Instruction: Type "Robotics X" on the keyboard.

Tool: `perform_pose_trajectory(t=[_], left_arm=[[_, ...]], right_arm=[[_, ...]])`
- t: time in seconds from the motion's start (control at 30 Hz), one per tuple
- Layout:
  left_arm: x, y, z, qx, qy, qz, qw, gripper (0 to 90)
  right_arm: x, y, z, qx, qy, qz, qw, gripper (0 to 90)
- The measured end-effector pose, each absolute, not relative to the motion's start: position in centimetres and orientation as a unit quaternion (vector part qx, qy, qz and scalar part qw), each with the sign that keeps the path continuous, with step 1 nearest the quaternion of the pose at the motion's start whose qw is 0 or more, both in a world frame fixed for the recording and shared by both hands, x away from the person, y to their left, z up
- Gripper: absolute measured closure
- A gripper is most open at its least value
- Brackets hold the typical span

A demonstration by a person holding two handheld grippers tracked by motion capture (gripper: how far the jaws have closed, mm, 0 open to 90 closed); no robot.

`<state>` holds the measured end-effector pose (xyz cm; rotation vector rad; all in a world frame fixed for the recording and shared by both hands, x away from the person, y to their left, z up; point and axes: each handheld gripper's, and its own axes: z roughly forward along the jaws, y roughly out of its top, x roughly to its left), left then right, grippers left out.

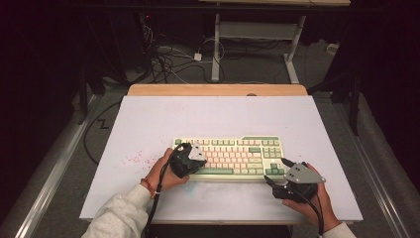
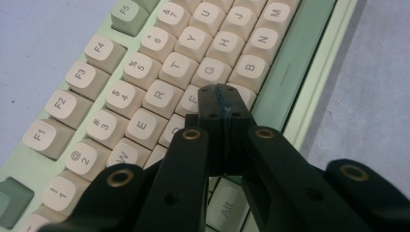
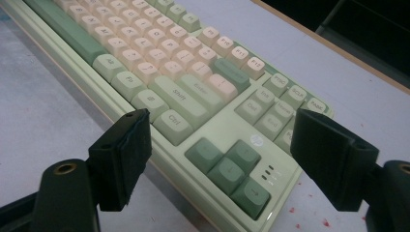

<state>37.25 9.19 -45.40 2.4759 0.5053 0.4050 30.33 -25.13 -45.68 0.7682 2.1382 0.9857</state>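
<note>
I'm working in a dim lab or test bay: beyond my fingers, past the white desk (image 1: 148, 119), loose cables (image 1: 168, 62) tangle on grey carpet (image 1: 247, 69), a bare metal stand (image 1: 216, 49) rises, and black curtains close the room in

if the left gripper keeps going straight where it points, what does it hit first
Probably the keyboard: the shut left gripper points down at the letter keys around F and V, though the exact key is hidden by its tips.

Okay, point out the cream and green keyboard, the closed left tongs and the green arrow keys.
Cream and green plastic keyboard (image 1: 233, 151), high view, on its middle keys.
Closed black left tongs (image 2: 223, 92), left gripper view, at the meeting tips.
Dark green arrow keys (image 3: 231, 170), right gripper view, on the middle key.
</note>
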Motion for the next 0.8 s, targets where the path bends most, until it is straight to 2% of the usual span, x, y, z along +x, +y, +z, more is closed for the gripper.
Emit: perform_pose_trajectory(t=[0.6, 0.8], left_arm=[[36.3, 10.5, -44.1, 0.911, 0.194, 0.206, 0.301, 84.7], [36.0, 11.4, -43.9, 0.905, 0.194, 0.207, 0.317, 82.3]], right_arm=[[30.2, -25.2, -45.5, 0.291, 0.816, 0.377, 0.327, 23.0], [30.3, -25.2, -45.6, 0.291, 0.817, 0.377, 0.326, 23.0]])
